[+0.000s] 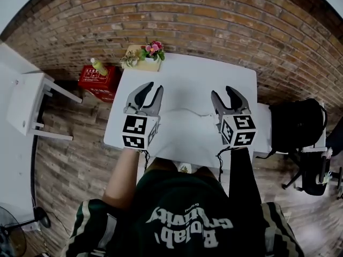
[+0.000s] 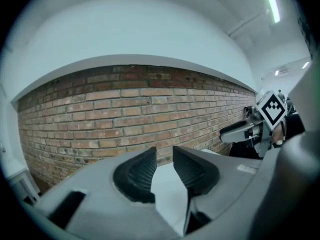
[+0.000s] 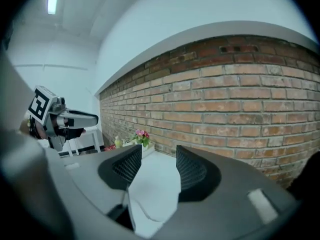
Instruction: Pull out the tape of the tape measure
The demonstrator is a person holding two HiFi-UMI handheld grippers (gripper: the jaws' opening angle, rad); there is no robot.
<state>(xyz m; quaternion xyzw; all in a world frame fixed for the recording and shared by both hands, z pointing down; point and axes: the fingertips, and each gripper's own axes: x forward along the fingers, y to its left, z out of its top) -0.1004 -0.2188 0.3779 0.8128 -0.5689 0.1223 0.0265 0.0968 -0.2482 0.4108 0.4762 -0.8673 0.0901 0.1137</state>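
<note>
Hovering above the white desk (image 1: 187,76), the left gripper (image 1: 154,88) and right gripper (image 1: 222,91) are seen wide open and empty. No tape measure can be made out on the desk this side of the flower pot (image 1: 153,51). A blind reach could be closed on nothing.

The only lettering of any size is the pale print across the back of the person's dark green shirt (image 1: 187,226). It stands upside down in the head view, in two curved lines of stylised letters, and cannot be read with certainty. The red crate (image 1: 98,79) on the floor beside the table (image 1: 187,71) bears white print too small to make out. The cube (image 1: 140,131) on the left hand-held gripper (image 1: 149,91) and the cube (image 1: 238,130) on the right hand-held gripper (image 1: 226,93) carry black-and-white square markers, no words.
</note>
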